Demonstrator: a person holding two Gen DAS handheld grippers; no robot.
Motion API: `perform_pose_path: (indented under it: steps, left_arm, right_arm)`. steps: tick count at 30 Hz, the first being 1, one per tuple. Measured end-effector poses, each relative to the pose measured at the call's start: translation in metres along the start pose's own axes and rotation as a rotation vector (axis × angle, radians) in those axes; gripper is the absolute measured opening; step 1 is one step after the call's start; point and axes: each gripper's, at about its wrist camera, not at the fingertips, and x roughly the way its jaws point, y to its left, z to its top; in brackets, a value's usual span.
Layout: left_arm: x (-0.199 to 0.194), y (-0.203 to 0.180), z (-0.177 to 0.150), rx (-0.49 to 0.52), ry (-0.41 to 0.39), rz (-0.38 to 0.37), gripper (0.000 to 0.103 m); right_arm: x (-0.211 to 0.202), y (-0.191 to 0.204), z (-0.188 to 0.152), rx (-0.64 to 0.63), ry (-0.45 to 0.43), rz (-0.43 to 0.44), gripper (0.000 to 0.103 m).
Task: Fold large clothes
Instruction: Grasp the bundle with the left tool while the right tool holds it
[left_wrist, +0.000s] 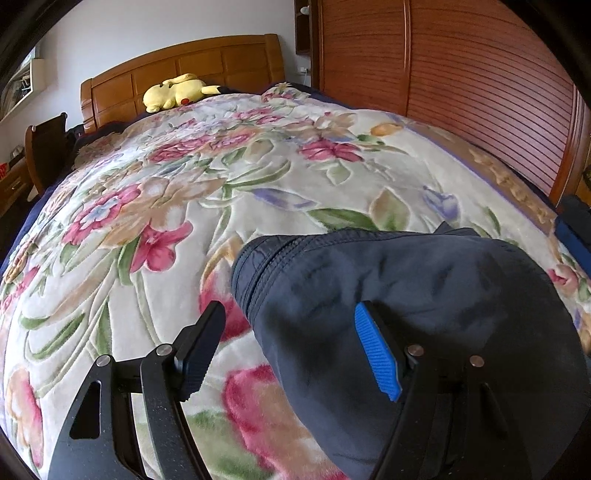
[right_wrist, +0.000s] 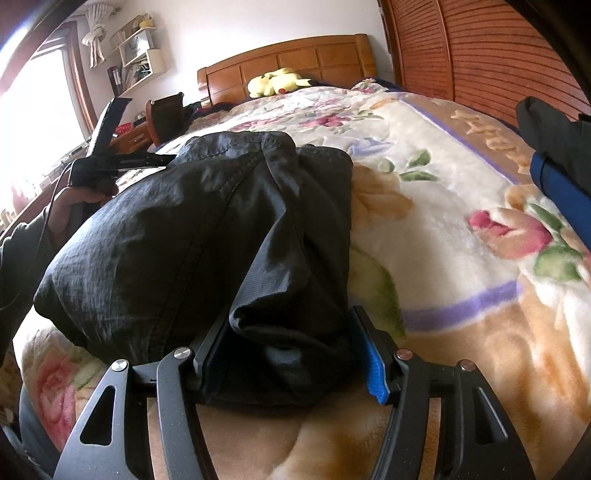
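With your right gripper (right_wrist: 291, 354) straddling the near edge of the folded dark jacket (right_wrist: 207, 221) on the floral blanket (right_wrist: 461, 229), jaws apart, and your left gripper (left_wrist: 291, 347) open and empty over its corner, the slippery bundle may spring open.

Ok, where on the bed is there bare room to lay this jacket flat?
Most room: the floral blanket between the dark jacket and the yellow plush toy at the headboard. A narrower strip runs beside the jacket toward the slatted wardrobe. Crowded: the bed's right edge, where folded dark and blue clothes sit.
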Motion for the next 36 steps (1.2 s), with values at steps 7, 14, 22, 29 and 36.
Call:
perform_pose_path:
  steps: [7, 14, 22, 29, 36]
  left_arm:
    - [0.015, 0.001, 0.001, 0.027, 0.025, 0.050, 0.077]
    - [0.031, 0.010, 0.003, 0.020, 0.055, 0.064, 0.078]
    - [0.049, 0.015, 0.005, -0.018, 0.118, -0.020, 0.079]
    - [0.062, 0.028, 0.002, -0.104, 0.178, -0.147, 0.079]
    - [0.060, 0.022, 0.003, -0.103, 0.172, -0.200, 0.050]
  right_arm:
    - [-0.002, 0.002, -0.001, 0.006, 0.000, -0.005, 0.063]
    - [-0.018, 0.003, 0.008, 0.038, 0.014, -0.017, 0.063]
    - [-0.014, -0.005, 0.004, 0.105, 0.078, 0.039, 0.063]
    - [0.008, -0.002, 0.005, 0.127, 0.138, 0.109, 0.063]
    - [0.022, -0.004, 0.009, 0.131, 0.178, 0.189, 0.053]
